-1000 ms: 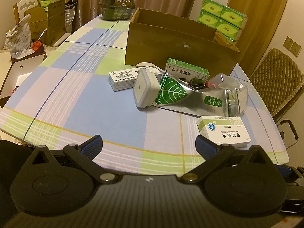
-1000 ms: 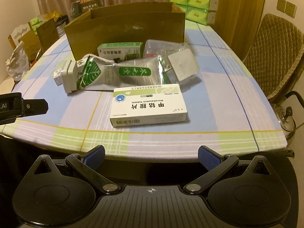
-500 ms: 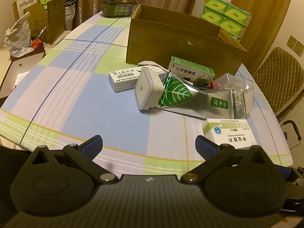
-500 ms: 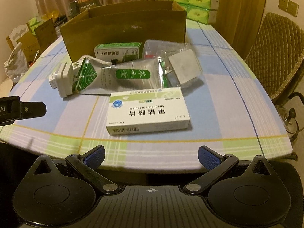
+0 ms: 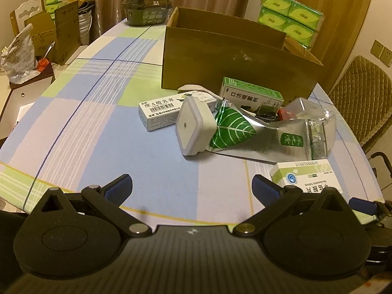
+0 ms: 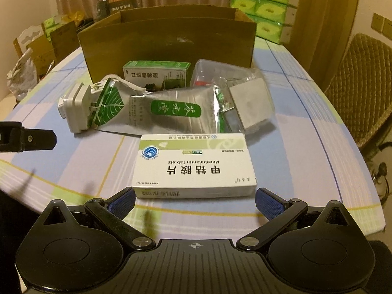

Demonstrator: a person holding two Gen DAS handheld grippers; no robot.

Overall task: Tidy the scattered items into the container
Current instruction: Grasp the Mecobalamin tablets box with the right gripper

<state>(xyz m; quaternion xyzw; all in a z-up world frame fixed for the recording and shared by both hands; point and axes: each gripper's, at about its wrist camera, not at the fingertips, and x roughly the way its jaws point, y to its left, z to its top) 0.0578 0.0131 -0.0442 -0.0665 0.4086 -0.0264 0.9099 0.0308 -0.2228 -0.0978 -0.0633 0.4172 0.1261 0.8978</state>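
Observation:
An open cardboard box (image 5: 235, 61) (image 6: 169, 41) stands at the back of the table. In front of it lie a white ointment box (image 5: 161, 110), a white square plug-in device (image 5: 193, 125) (image 6: 76, 107), a silver and green foil pouch (image 5: 257, 134) (image 6: 169, 112), a green and white medicine box (image 5: 252, 96) (image 6: 156, 73), a clear plastic bag (image 5: 316, 122) (image 6: 240, 90) and a white tablet box (image 5: 306, 176) (image 6: 193, 166). My left gripper (image 5: 192, 188) is open, short of the white device. My right gripper (image 6: 195, 201) is open, its fingertips flanking the near end of the tablet box.
The table has a checked blue and green cloth (image 5: 85, 122). Green tissue packs (image 5: 289, 17) are stacked behind the box. A quilted chair (image 6: 362, 85) stands at the right. A dark package (image 5: 147, 7) sits at the far table end. Cartons and bags (image 5: 36, 39) crowd the left.
Both grippers have moved forward over the table edge toward the items. The tablet box now lies between my right fingertips. Nothing has been picked up.

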